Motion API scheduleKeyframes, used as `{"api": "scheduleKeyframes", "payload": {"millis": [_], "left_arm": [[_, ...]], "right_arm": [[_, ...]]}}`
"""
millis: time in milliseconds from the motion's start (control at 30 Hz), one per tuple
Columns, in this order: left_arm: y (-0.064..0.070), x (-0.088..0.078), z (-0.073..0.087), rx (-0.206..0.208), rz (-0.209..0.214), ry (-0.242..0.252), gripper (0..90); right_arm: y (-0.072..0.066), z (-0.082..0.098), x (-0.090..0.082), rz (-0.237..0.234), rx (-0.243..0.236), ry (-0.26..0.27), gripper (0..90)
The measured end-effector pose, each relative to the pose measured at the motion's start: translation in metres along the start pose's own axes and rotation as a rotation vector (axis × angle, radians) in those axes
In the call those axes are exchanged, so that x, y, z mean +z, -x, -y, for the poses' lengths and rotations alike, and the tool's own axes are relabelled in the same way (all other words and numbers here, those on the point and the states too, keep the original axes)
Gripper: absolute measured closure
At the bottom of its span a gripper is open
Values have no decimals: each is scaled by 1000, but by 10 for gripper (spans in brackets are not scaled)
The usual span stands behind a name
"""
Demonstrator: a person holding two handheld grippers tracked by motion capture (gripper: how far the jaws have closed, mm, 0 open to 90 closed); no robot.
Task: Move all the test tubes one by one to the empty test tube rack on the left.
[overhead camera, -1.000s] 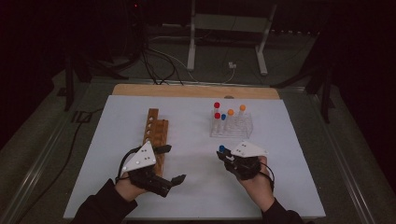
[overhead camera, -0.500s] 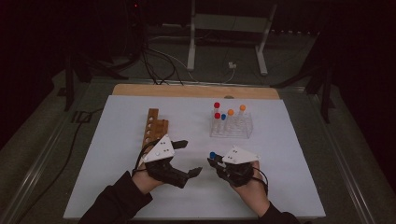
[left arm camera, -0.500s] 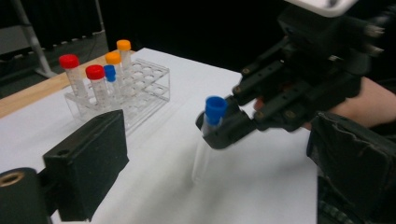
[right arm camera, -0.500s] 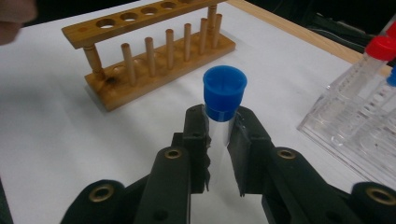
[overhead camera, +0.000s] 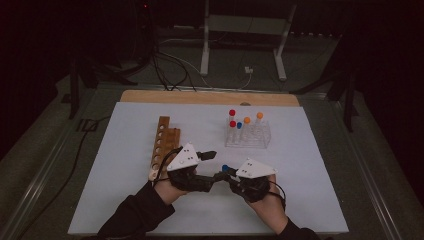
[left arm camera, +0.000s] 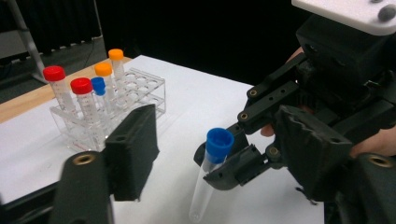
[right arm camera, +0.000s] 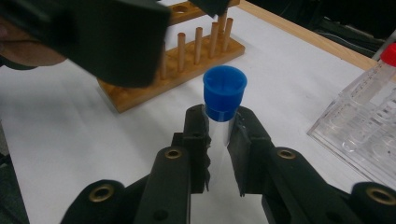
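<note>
While the right gripper (right arm camera: 218,135) pinches the blue-capped tube (right arm camera: 223,105) out of the clear rack (overhead camera: 248,137) at 1 o'clock, the left gripper (left arm camera: 219,158), jaws just closing toward the cap, isn't yet pressing; handover or uncapping looks unfinished.

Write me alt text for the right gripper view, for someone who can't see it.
The right gripper is shut on a clear tube with a blue cap, held upright between its two black jaws over a white table. Behind it lies a wooden peg rack, with the left gripper blurred at upper left and a clear tube rack at right.
</note>
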State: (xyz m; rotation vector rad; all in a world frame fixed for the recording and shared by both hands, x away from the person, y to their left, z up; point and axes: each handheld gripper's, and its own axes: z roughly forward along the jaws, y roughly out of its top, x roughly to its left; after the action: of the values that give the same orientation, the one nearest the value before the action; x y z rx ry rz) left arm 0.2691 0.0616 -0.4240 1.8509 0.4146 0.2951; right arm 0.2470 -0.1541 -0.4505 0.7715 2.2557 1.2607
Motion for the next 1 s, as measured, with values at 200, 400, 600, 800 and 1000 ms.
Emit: {"api": "scheduleKeyframes", "payload": {"millis": [200, 400, 600, 800, 1000], "left_arm": [[1, 8, 1, 16, -4, -33, 491], [1, 15, 5, 9, 0, -62, 595], [2, 19, 6, 34, -4, -74, 701], [4, 21, 4, 62, -13, -90, 764], [3, 20, 2, 54, -15, -81, 777]], "right_arm": [[0, 0, 0, 1, -1, -2, 771], [0, 0, 0, 2, -3, -1, 771], [0, 0, 0, 2, -5, -2, 771], [1, 0, 0, 6, 4, -6, 771], [3, 1, 0, -5, 20, 11, 769]]}}
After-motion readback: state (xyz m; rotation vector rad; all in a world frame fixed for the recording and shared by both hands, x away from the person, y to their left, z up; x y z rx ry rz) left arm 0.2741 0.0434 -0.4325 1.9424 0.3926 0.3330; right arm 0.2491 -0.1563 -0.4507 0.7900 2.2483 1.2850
